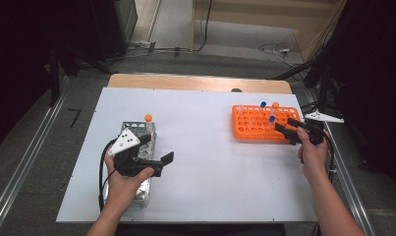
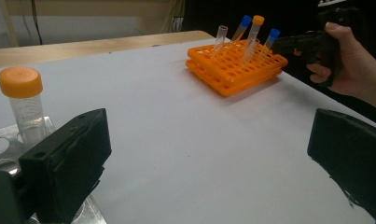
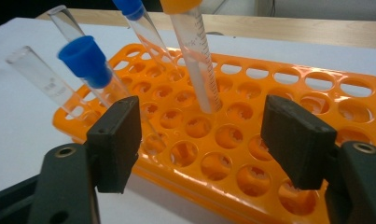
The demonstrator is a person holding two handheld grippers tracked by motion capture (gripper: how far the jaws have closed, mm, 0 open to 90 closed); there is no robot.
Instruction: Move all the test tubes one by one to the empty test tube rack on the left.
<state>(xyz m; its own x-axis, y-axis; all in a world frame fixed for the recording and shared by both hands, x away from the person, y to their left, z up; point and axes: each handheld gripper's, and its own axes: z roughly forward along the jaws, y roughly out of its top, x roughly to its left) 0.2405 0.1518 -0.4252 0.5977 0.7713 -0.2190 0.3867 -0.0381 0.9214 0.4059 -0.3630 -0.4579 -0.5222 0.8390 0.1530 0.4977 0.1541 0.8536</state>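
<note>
Right tongs [image 3: 202, 140] gape just before orange rack [image 3: 279, 154], seemingly not touching.

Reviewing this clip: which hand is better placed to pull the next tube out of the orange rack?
Right, probably. The right tongs sit open at the orange rack, with the orange-capped tube just ahead. The left tongs are open by the metal rack, across the table.

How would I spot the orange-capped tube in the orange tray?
Find the flat orange plastic rack on the white table's right side, by the right gripper. Several clear tubes lean there; the orange-capped clear tube alone has an orange cap, the others blue or none.
</note>
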